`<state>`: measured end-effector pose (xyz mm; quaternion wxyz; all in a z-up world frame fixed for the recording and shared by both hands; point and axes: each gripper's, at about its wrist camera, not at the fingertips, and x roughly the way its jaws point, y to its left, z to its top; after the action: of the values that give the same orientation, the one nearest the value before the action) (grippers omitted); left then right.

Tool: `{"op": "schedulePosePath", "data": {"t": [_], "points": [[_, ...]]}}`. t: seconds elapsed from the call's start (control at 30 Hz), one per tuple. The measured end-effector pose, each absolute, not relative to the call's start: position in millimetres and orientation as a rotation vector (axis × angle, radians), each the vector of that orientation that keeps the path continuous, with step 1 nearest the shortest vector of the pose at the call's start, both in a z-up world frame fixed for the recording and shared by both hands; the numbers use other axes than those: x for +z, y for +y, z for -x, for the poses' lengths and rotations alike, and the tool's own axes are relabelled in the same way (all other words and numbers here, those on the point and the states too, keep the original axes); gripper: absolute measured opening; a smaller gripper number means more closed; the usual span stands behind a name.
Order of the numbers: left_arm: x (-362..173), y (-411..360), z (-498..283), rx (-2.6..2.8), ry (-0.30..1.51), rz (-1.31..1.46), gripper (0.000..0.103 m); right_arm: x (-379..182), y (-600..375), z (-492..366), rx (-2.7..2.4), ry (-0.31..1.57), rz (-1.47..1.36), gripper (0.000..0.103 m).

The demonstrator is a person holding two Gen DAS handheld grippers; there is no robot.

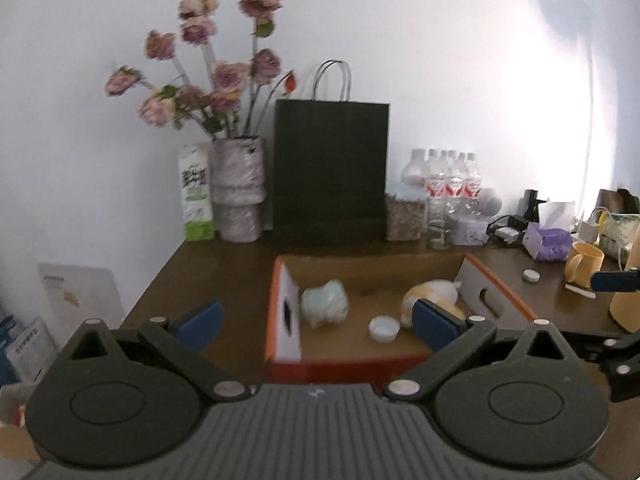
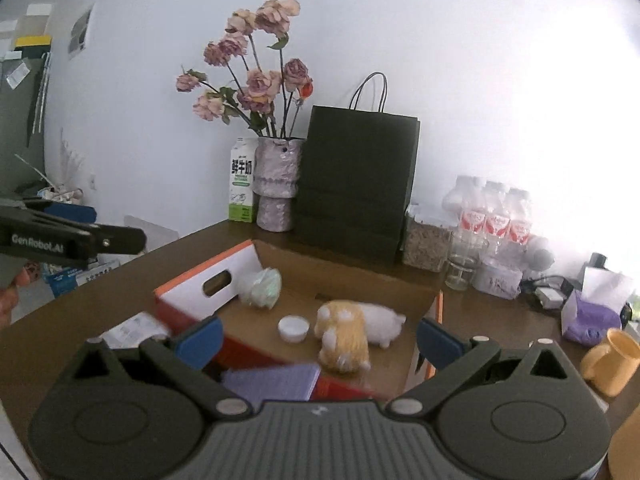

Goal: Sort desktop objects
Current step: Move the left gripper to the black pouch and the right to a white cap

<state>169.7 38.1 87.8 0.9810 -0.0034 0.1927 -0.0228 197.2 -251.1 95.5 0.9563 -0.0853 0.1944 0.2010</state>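
An open cardboard box (image 1: pixel 496 300) (image 2: pixel 192 292) with orange edges sits on the brown desk. Inside lie a pale green crumpled bundle (image 1: pixel 325 307) (image 2: pixel 262 287), a small white cup (image 1: pixel 384 329) (image 2: pixel 293 328) and a yellow and white plush toy (image 1: pixel 434 294) (image 2: pixel 352 334). A purple notebook (image 2: pixel 276 384) lies at the box's near edge in the right wrist view. My left gripper (image 1: pixel 316 326) hangs open in front of the box, holding nothing. My right gripper (image 2: pixel 318 342) is open too, above the box's near side, empty. The left gripper's arm (image 2: pixel 60 232) shows at the left of the right wrist view.
Along the wall stand a milk carton (image 1: pixel 196 196), a vase of dried roses (image 1: pixel 238 190), a black paper bag (image 1: pixel 331 168), a jar (image 1: pixel 405 218) and several water bottles (image 1: pixel 452 184). A yellow mug (image 1: pixel 583 266) (image 2: pixel 612 364), a purple tissue pack (image 1: pixel 548 244) and chargers crowd the right.
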Motion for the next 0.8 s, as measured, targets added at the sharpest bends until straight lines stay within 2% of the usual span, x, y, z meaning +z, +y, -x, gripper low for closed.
{"op": "schedulePosePath", "data": {"t": [0.5,0.8], "points": [[14.5,55.0,-99.0,0.012,0.456,0.138,0.103,20.9,-255.8,-125.8,0.362,0.477,0.119,0.103],[0.4,42.8,-110.3,0.007,0.503,0.084,0.103,-8.7,-246.3,-126.5,0.376,0.528,0.122,0.097]]}}
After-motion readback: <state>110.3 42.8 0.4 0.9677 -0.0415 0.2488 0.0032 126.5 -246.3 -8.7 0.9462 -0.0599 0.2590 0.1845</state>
